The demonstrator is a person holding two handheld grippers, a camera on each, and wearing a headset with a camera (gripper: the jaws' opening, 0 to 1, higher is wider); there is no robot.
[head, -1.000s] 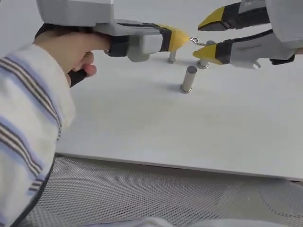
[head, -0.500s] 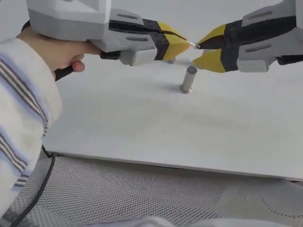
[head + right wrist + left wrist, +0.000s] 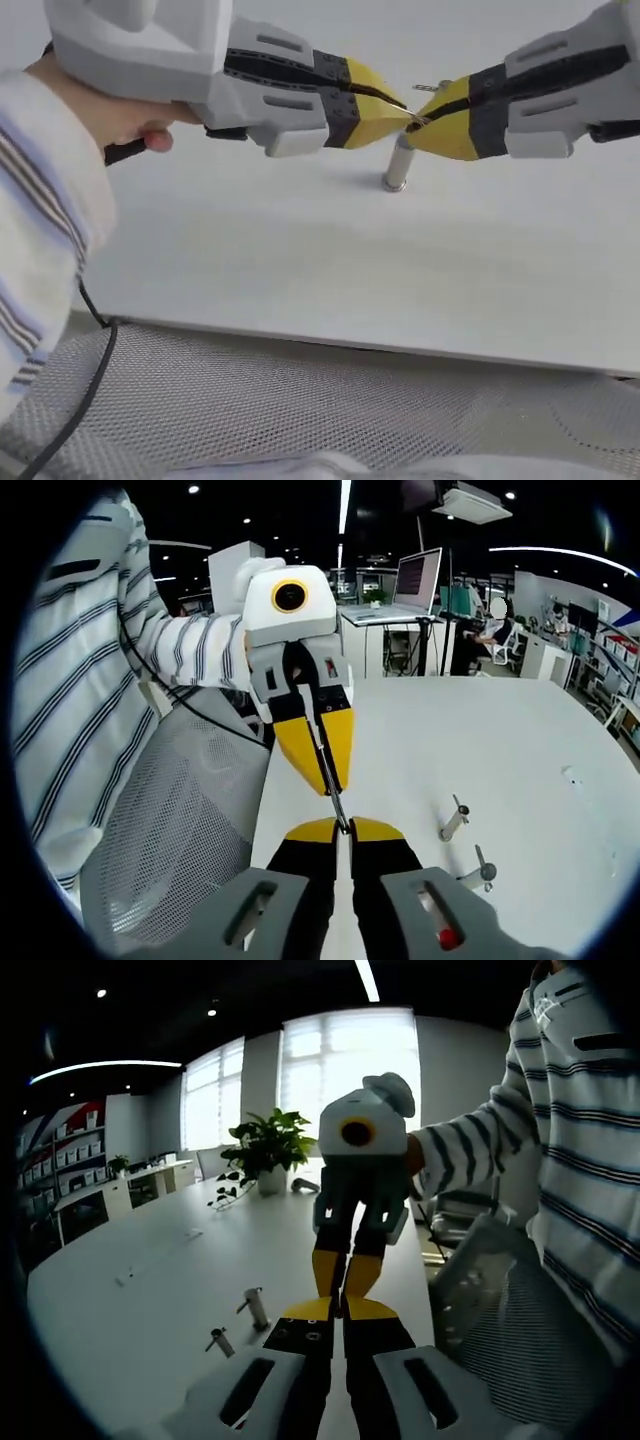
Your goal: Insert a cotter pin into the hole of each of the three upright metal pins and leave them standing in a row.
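Observation:
A thin cotter pin (image 3: 335,785) spans the gap between the two grippers, which meet tip to tip above the white table (image 3: 300,250). My left gripper (image 3: 407,112) comes in from the left and is shut on the pin's one end. My right gripper (image 3: 419,121) comes from the right, shut on the other end. Just below them stands a plain upright metal pin (image 3: 398,165). Two more upright metal pins (image 3: 455,818) (image 3: 480,865) each carry a cotter pin crosswise; in the left gripper view they are the metal pins (image 3: 256,1307) (image 3: 220,1341).
The table's front edge (image 3: 350,345) runs below the grippers, with a grey mesh chair (image 3: 250,410) under it. A striped sleeve (image 3: 40,230) covers the left side. A potted plant (image 3: 262,1150) stands far down the table, and a laptop (image 3: 415,580) at its other end.
The right gripper's jaws, open a second ago, have shut on the cotter pin's free end. Both grippers have drawn together and now hide the back pins in the head view.

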